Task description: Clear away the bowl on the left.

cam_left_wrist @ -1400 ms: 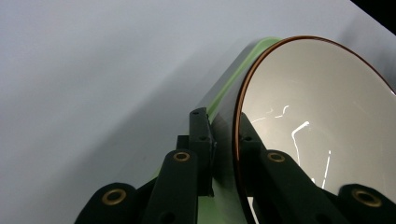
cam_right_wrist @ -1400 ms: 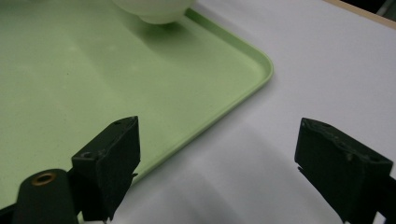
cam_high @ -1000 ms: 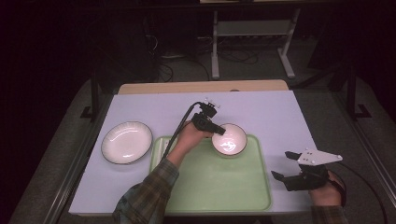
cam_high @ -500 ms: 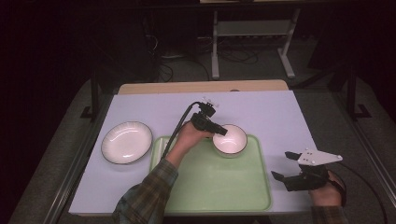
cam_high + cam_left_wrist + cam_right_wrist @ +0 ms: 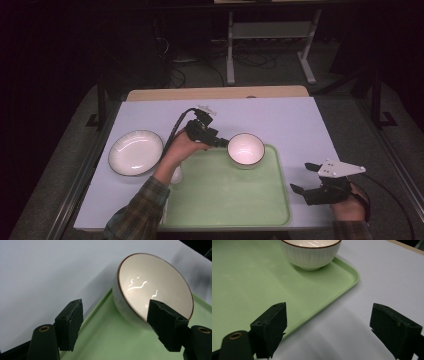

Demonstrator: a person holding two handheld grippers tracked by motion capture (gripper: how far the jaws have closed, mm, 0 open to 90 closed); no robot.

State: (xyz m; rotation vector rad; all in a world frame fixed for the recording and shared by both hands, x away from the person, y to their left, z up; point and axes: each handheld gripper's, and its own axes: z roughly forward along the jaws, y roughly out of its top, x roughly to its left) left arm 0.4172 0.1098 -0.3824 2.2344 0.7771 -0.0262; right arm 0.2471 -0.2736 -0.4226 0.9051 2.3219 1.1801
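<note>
A white ribbed bowl (image 5: 246, 149) with a brown rim stands upright in the far right corner of a light green tray (image 5: 225, 200). My left gripper (image 5: 221, 142) sits just left of the bowl, open, its tips a short way off the rim. In the left gripper view the bowl (image 5: 155, 287) lies beyond the spread jaws of the left gripper (image 5: 115, 322), and nothing is between them. My right gripper (image 5: 304, 177) rests open by the tray's right edge. In the right gripper view the right gripper (image 5: 328, 325) straddles the edge of the tray (image 5: 262, 277), with the bowl (image 5: 310, 252) farther ahead.
A white plate (image 5: 136, 152) with a dark rim lies on the pale table cover (image 5: 300, 125) left of the tray. A small white object (image 5: 176, 175) shows under the left forearm at the tray's left edge. Beyond the table are a metal rack and cables on the floor.
The left gripper, which was at the bowl's rim, has drawn back to the left, leaving the bowl standing on the tray. The right gripper has stayed put.
</note>
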